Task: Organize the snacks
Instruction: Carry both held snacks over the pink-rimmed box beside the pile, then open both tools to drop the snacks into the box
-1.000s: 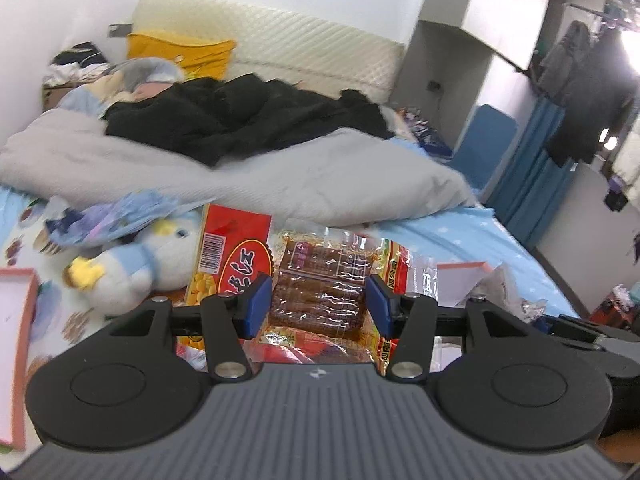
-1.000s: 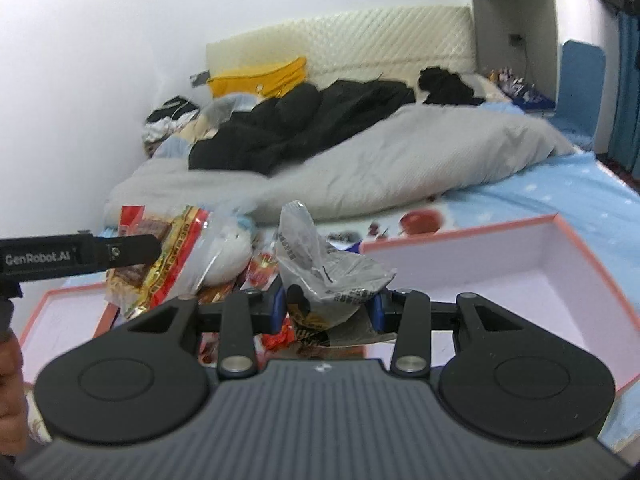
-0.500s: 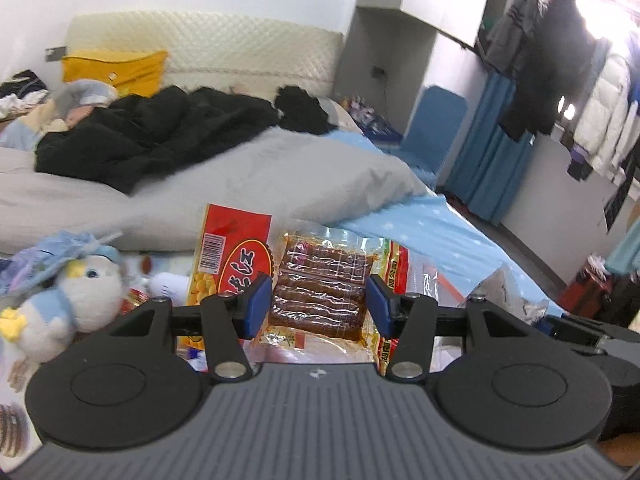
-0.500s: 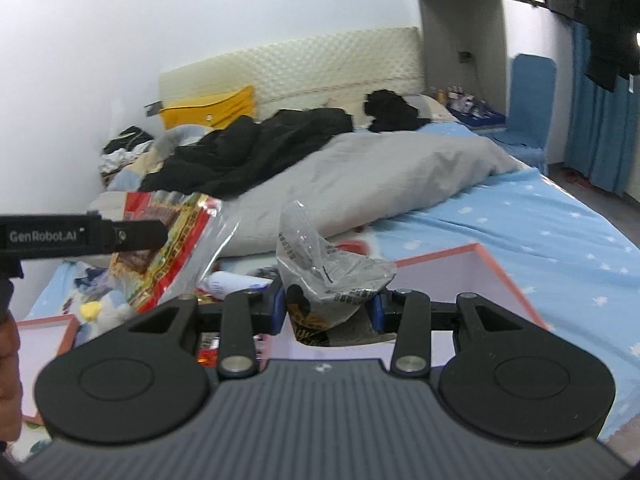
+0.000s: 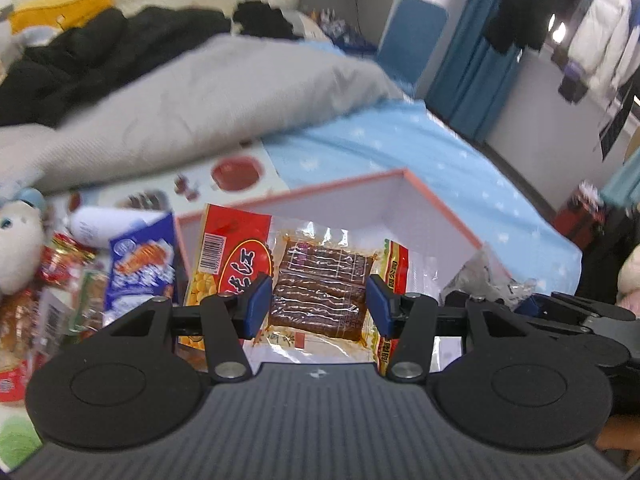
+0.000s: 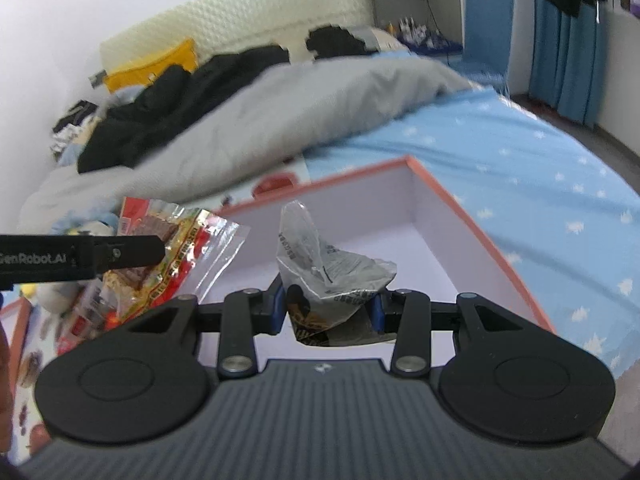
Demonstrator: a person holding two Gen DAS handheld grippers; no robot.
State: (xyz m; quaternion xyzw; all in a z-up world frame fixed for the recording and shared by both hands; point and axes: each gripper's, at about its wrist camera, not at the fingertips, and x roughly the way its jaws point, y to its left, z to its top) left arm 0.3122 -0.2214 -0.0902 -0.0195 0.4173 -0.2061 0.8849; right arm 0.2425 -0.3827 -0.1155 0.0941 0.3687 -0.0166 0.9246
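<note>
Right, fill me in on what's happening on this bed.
A person is sorting snacks with a handheld gripper in each hand. The left gripper is shut on a red snack pack with brown strips inside; the right gripper is shut on a crumpled silver wrapper. Both are held over the open pink-edged box on the blue sheet; nothing is released yet. More snacks lie in a heap beside it.

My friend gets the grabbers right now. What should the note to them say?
Left gripper: shut on the clear pack of brown snack sticks, held over the near edge of the pink-rimmed box.
Right gripper: shut on a crumpled silver wrapper, above the box floor.
Done: both snacks lifted and brought to the box; no snack seen lying inside.
Left: drop both in, then fetch the snack pile on the bed to the left of the box, including the blue packet.
</note>
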